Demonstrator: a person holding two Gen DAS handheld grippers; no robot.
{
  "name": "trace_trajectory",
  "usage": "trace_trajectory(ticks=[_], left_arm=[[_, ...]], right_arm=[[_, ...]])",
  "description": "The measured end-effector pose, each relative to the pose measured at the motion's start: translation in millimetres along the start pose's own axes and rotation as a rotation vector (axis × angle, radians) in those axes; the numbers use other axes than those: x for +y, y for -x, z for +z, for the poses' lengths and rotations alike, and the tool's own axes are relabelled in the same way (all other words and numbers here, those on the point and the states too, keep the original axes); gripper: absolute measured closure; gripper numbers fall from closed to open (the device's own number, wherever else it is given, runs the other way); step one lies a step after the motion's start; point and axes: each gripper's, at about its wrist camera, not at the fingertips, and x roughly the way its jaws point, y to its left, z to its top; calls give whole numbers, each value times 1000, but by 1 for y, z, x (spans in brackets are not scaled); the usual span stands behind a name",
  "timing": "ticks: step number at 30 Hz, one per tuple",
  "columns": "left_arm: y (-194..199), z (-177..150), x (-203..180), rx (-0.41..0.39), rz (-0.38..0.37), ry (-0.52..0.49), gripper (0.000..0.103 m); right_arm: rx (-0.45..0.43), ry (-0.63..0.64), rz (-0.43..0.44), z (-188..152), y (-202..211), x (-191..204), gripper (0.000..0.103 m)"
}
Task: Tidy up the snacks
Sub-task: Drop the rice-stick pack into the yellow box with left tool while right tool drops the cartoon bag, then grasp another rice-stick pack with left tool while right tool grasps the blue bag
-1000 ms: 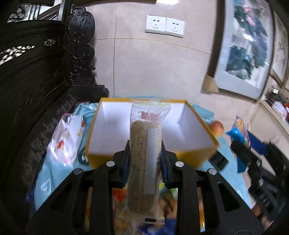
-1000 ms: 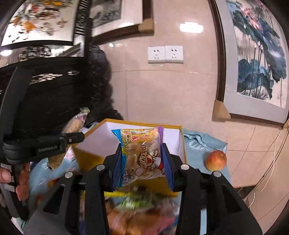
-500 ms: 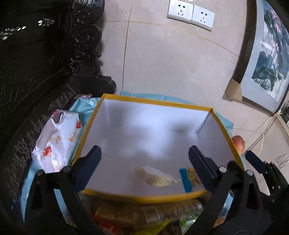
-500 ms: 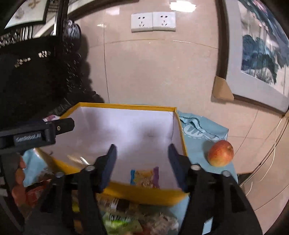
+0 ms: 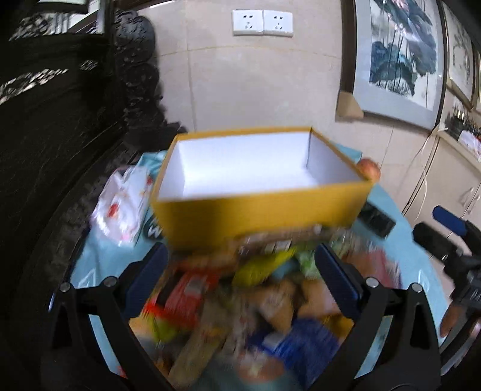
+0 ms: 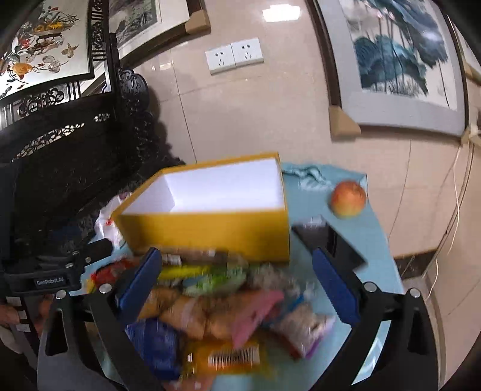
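Heaping blurred, colourful snack packets point(image 6: 216, 312) before yellow, white-lined box point(image 6: 210, 228), tongs point(image 6: 237, 288) spread

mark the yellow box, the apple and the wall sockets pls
yellow box point(image 6: 210, 231), right wrist view, front outer wall
apple point(image 6: 348, 198), right wrist view, middle of the fruit
wall sockets point(image 5: 262, 23), left wrist view, seam between plates

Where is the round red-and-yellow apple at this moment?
In the right wrist view, the round red-and-yellow apple lies on the light blue cloth, right of the yellow cardboard box.
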Motion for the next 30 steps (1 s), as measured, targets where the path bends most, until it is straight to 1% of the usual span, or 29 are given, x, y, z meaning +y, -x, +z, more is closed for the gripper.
trace_trajectory(ticks=[2,4,8,14,17,19,20,21,22,23,24,28,30], left_arm=[[5,-19,7,9,10,5,3],[6,-40,17,30,5,21,3],[0,-67,30,78,-3,47,3],[-9,-96,37,122,22,35,3],[-13,-103,35,130,18,21,5],[-18,-105,33,128,30,4,16],[-24,-107,33,141,33,-7,32],[-28,-108,33,146,41,-9,51],[-32,-110,35,161,37,-4,59],[-36,-111,39,173,6,14,68],[-36,-112,41,177,-15,27,72],[-29,-113,43,190,-28,50,74],[-19,-112,43,172,-52,64,74]], right_arm=[[16,-25,9,-14,5,-4,2],[28,-56,27,-26,9,-8,2],[61,-115,74,-49,8,-15,2],[121,-132,98,-70,-4,-17,2],[122,-143,118,-75,-5,-19,2],[131,-157,145,-77,-8,-21,2],[139,-168,157,-79,-10,-22,2],[152,-178,168,-81,-12,-23,2],[161,-182,174,-82,-14,-23,2],[167,-182,174,-84,-15,-23,2],[169,-182,174,-84,-16,-23,2],[166,-170,149,-85,-15,-23,2],[159,-156,136,-85,-12,-21,2]])
